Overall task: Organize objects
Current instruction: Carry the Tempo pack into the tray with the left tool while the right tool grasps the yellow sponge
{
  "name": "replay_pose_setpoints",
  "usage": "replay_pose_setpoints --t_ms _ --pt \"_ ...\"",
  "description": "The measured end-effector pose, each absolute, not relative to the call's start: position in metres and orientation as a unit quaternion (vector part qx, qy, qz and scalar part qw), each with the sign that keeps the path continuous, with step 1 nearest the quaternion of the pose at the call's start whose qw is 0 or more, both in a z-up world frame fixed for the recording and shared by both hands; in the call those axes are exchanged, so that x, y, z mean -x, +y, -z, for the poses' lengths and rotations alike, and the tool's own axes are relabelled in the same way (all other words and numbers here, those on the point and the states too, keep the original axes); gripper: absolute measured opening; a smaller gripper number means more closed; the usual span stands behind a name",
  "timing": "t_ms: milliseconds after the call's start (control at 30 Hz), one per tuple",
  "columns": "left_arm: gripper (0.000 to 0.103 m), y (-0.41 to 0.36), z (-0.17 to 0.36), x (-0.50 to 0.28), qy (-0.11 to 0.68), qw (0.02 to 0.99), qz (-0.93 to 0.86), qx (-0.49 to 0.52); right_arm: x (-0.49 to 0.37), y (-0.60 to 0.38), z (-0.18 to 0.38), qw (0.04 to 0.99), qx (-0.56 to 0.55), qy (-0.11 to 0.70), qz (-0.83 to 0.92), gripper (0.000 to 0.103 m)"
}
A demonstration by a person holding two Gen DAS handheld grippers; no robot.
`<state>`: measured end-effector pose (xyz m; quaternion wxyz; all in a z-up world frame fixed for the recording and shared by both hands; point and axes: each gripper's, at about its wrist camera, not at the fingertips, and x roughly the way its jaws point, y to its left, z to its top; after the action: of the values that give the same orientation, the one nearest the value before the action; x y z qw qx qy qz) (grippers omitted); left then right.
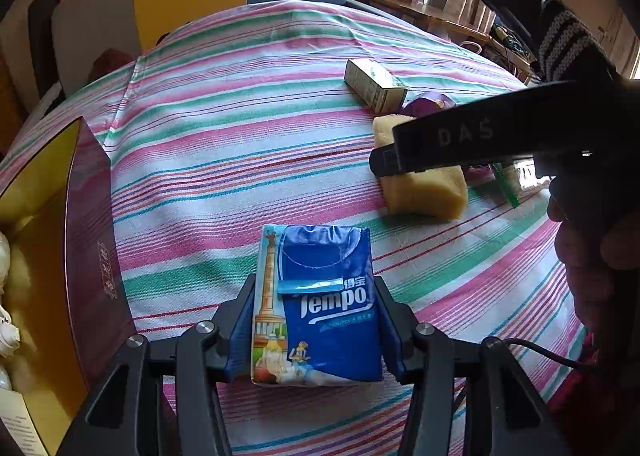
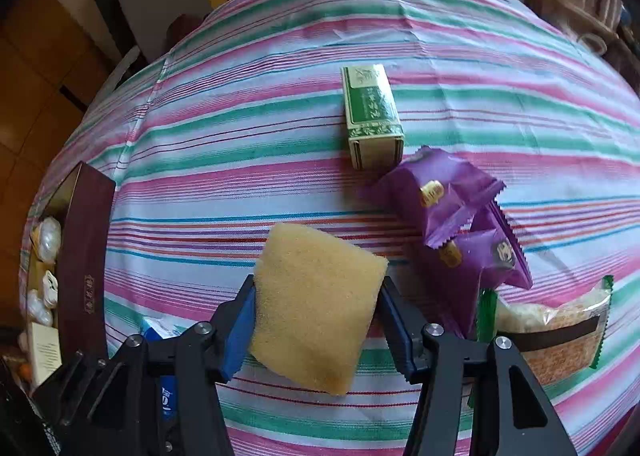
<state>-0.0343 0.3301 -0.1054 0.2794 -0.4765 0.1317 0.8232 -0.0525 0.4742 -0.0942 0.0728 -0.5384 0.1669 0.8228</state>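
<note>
While the left gripper (image 1: 316, 320) is pinching the blue Tempo tissue pack (image 1: 320, 304) at lower centre, the right gripper (image 2: 316, 332) is squeezing the soft yellow sponge (image 2: 316, 304), risking it springing loose.

from my feed i count one blue tempo tissue pack (image 1: 320, 304), one yellow sponge (image 2: 316, 304), one green carton (image 2: 372, 116), two purple snack packets (image 2: 440, 188), one clear packet with green ends (image 2: 552, 332), one dark red box (image 2: 84, 256) holding several white wrapped pieces (image 2: 48, 240) i can't count exactly, and two grippers
</note>
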Motion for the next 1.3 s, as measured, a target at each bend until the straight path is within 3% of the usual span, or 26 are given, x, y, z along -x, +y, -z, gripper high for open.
replay_pose_setpoints --t_ms 233,600,700,900,1067,1300 --pt "0.053 0.332 0.108 0.030 0.147 0.290 -0.826 0.460 0.054 0.471 0.103 0.051 0.555 0.144 -0.818 0.071" --pt "0.052 0.327 0.104 0.028 0.142 0.303 -0.821 0.462 0.051 0.458 0.101 0.055 0.558 0.094 -0.823 0.070" --pt "0.052 0.317 0.090 0.019 0.119 0.329 -0.816 0.461 0.048 0.460 0.099 0.058 0.555 0.092 -0.825 0.064" --pt "0.052 0.265 0.032 0.021 0.032 0.352 -0.822 0.447 0.049 0.454 0.099 0.057 0.551 0.074 -0.829 0.063" --pt "0.052 0.195 0.013 0.069 -0.052 0.289 -0.836 0.464 0.049 0.453 0.099 0.060 0.549 0.070 -0.831 0.063" --pt "0.052 0.115 0.054 0.148 -0.095 0.172 -0.831 0.521 0.048 0.452 0.098 0.058 0.550 0.063 -0.831 0.063"
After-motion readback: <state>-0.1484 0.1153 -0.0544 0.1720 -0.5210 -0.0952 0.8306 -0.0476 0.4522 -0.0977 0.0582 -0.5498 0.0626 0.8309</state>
